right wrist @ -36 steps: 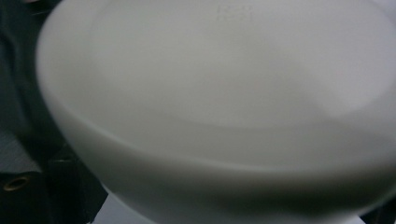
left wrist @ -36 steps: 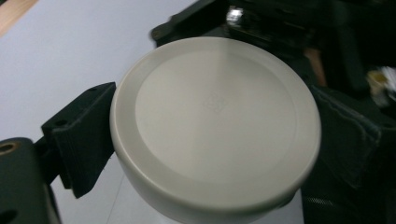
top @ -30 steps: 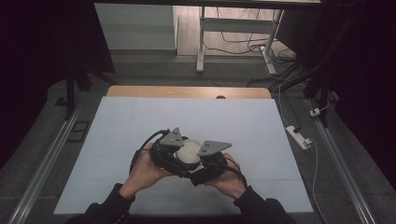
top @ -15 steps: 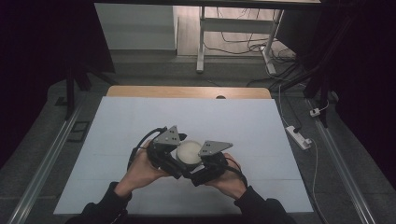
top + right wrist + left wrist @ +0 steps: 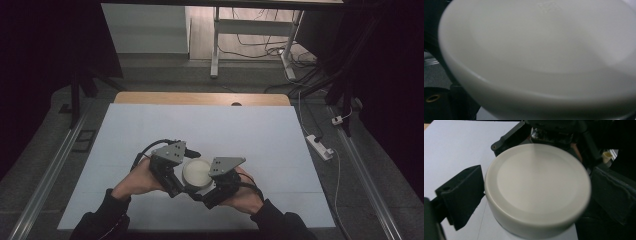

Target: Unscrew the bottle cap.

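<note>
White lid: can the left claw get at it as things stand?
Probably yes. In the left gripper view the white lid sits right between the left claw's jaws, nothing between them. The right claw crowds the far side but doesn't block.

Black tongs [image 5: 192,181] (each topped by a grey three-cornered plate) trail black cables; dark sleeves [image 5: 102,220].

Both tools [image 5: 197,175] close together, facing inward

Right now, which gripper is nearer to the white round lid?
Neither clearly: both are right against it. The left gripper sits at the white round lid's left side, jaws on either side of it. The right gripper presses in from the right, lid looming close.
</note>
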Available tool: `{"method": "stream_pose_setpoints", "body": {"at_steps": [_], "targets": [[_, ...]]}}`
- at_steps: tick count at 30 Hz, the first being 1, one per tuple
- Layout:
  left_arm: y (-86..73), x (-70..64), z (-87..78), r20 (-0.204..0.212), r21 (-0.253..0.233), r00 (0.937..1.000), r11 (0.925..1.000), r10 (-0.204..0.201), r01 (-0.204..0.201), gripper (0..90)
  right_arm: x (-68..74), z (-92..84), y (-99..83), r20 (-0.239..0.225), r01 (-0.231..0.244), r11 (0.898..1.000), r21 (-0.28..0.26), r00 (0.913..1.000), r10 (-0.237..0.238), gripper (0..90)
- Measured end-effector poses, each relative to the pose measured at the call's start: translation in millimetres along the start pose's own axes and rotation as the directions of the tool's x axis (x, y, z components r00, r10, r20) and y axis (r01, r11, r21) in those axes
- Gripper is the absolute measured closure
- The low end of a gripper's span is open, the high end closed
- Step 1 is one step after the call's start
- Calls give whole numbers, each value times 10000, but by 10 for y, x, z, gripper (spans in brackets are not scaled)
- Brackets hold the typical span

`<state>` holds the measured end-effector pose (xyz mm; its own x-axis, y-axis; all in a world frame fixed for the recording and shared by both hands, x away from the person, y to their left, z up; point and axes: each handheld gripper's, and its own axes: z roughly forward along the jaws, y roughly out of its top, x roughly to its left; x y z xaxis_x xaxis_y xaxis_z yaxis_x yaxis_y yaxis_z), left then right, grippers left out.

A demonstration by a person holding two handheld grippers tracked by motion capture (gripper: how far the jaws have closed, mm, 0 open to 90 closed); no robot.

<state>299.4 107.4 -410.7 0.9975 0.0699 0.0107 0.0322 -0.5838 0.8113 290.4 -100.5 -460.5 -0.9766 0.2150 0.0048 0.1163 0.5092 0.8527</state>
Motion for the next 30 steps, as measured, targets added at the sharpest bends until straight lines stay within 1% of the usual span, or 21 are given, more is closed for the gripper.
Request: {"method": "stream_pose_setpoints", "body": {"at_steps": [1,3,4,6,7,9,10,12,14,17,18,20,21,22,25,27,30], "targets": [[-4,-3,11,-16,42,10000,10000,48,-47,35,6,2,1,-45,20,10000,-3,10000,-20,64],[-12,-8,28,92,64,9998,9998,175,-176,64,15,0,3,-98,67,10000,42,9999,-67,64],[-15,-12,35,53,34,9998,9998,203,-204,74,15,-1,3,-107,75,10000,32,9999,-74,64],[-13,-9,42,-42,-12,10000,10000,67,-67,78,12,-3,2,-74,80,10000,41,9999,-80,64],[-12,-6,45,-157,-54,9999,10000,-11,10,78,8,-5,2,-24,64,10000,40,10000,-64,64],[-7,1,57,-464,-150,9984,9994,-325,319,80,-12,-13,0,145,-68,10000,7,9999,68,64],[-3,4,69,-635,-181,9967,9986,-508,497,81,-25,-17,-1,252,-156,9999,-3,9996,156,64],[11,11,99,-1023,-145,9912,9964,-842,832,81,-50,-22,-5,588,-284,9996,60,9979,280,64],[30,12,134,-1430,-137,9818,9922,-1248,1241,82,-75,-18,-16,883,-490,9988,83,9949,481,64],[63,-3,186,-2093,-146,9618,9840,-1767,1776,82,-106,-11,-28,1352,-721,9973,128,9884,697,64],[74,-8,200,-2257,-186,9551,9811,-1920,1928,82,-115,-10,-31,1466,-799,9967,126,9862,772,64],[95,-18,218,-2440,-376,9446,9755,-2194,2169,83,-129,-7,-36,1630,-924,9957,110,9826,893,64],[104,-17,216,-2465,-355,9436,9751,-2210,2191,83,-133,-6,-39,1683,-968,9952,135,9813,931,64],[112,-22,218,-2497,-417,9411,9735,-2281,2249,83,-135,-5,-42,1708,-1001,9949,126,9806,965,64],[119,-27,198,-2560,-501,9383,9726,-2324,2272,83,-137,-3,-44,1713,-1029,9946,103,9802,996,64],[125,-29,173,-2561,-554,9384,9727,-2321,2254,83,-136,2,-46,1715,-1022,9947,127,9802,985,64],[136,-35,130,-2682,-534,9367,9743,-2252,2190,83,-126,22,-57,1686,-974,9950,210,9813,925,64]]}}
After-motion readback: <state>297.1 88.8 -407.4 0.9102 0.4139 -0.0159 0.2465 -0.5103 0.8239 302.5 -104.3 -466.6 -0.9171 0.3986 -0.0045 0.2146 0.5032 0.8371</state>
